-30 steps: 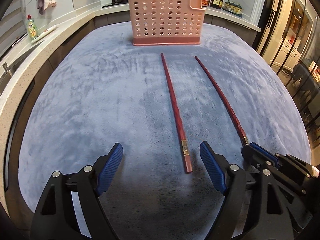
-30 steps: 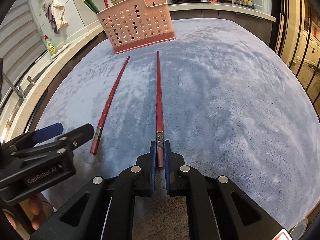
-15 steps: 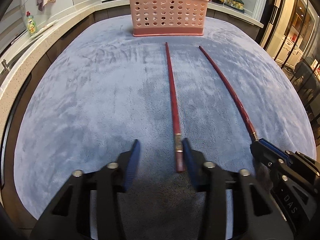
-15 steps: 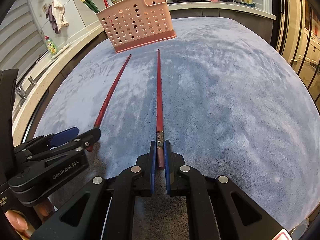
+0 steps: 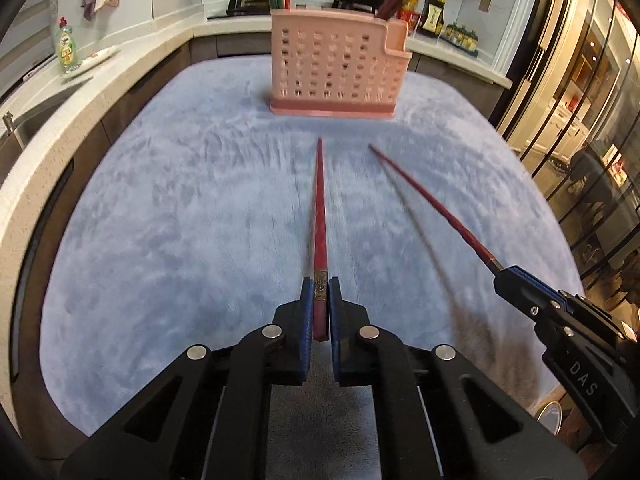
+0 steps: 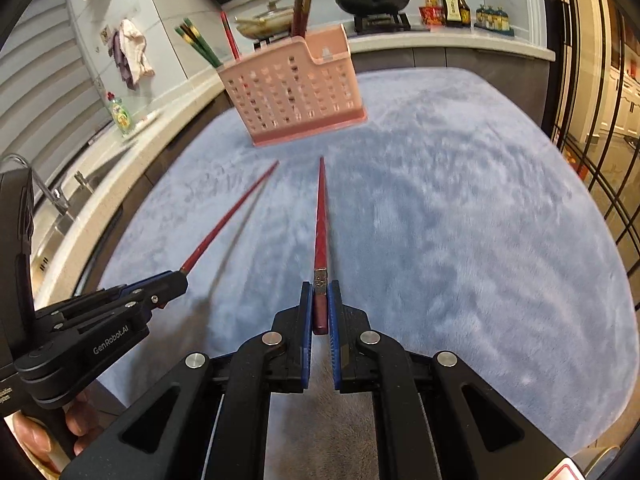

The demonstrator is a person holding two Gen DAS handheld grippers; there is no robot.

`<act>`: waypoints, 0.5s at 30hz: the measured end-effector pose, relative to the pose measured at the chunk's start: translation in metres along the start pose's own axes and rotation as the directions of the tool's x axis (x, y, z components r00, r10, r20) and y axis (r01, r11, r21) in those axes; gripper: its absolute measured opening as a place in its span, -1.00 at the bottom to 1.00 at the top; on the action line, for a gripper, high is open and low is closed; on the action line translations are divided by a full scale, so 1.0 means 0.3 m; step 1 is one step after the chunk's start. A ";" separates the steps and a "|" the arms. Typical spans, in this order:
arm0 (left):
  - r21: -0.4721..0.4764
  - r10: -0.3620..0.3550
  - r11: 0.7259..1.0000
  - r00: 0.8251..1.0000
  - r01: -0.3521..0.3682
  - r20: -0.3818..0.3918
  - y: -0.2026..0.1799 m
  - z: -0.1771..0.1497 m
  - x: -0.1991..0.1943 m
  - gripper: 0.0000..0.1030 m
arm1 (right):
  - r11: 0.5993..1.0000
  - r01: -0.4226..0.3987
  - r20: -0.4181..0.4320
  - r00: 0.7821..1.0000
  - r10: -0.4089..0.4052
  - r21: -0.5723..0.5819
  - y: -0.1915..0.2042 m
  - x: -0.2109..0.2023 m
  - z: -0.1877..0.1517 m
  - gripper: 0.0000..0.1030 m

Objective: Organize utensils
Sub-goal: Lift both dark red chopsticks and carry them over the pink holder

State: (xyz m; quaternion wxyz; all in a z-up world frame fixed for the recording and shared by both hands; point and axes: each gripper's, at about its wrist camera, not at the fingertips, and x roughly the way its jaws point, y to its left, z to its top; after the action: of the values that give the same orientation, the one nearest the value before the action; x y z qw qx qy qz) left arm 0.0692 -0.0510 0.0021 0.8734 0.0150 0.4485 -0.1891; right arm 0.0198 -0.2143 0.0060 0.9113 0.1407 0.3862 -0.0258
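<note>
My left gripper [image 5: 320,286] is shut on the thick end of a red chopstick [image 5: 320,216], which points ahead at the pink perforated utensil holder [image 5: 336,68]. My right gripper [image 6: 320,290] is shut on a second red chopstick [image 6: 321,216], also pointing at the holder [image 6: 296,92]. Both chopsticks are lifted off the blue cloth [image 5: 180,220], their shadows below them. Each gripper shows in the other's view: the right one [image 5: 508,278] with its chopstick [image 5: 432,204], the left one [image 6: 176,280] with its chopstick [image 6: 232,216].
The holder has green, red and brown chopsticks [image 6: 200,46] standing in it. A counter [image 5: 60,92] with a dish soap bottle [image 5: 66,46] runs along the left. A wok [image 6: 374,0] and sauce bottles [image 6: 452,4] stand behind. Glass doors [image 5: 592,80] are on the right.
My left gripper closed on its chopstick. Both grippers then lifted their chopsticks off the cloth, and the holder now sits lower and farther in both views.
</note>
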 end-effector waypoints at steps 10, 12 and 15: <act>-0.018 -0.019 1.000 0.980 0.023 0.199 0.024 0.227 -0.224 -0.87 | 0.999 -0.027 0.203 0.979 0.033 -0.035 0.052 -0.170 0.278 -0.86; -0.015 -0.017 1.000 0.973 0.021 0.231 0.026 0.281 -0.248 -0.87 | 0.998 -0.045 0.230 0.972 0.051 -0.031 0.061 -0.184 0.343 -0.86; -0.015 -0.018 1.000 0.962 0.023 0.274 0.029 0.366 -0.274 -0.87 | 0.998 -0.059 0.246 0.967 0.067 -0.037 0.076 -0.179 0.418 -0.86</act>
State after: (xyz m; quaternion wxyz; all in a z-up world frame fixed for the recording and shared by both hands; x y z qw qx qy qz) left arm 0.1142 -0.0385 0.1312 0.9251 -0.0235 0.3253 -0.1943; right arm 0.0731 -0.2304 0.1327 0.9546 0.1352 0.2654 -0.0085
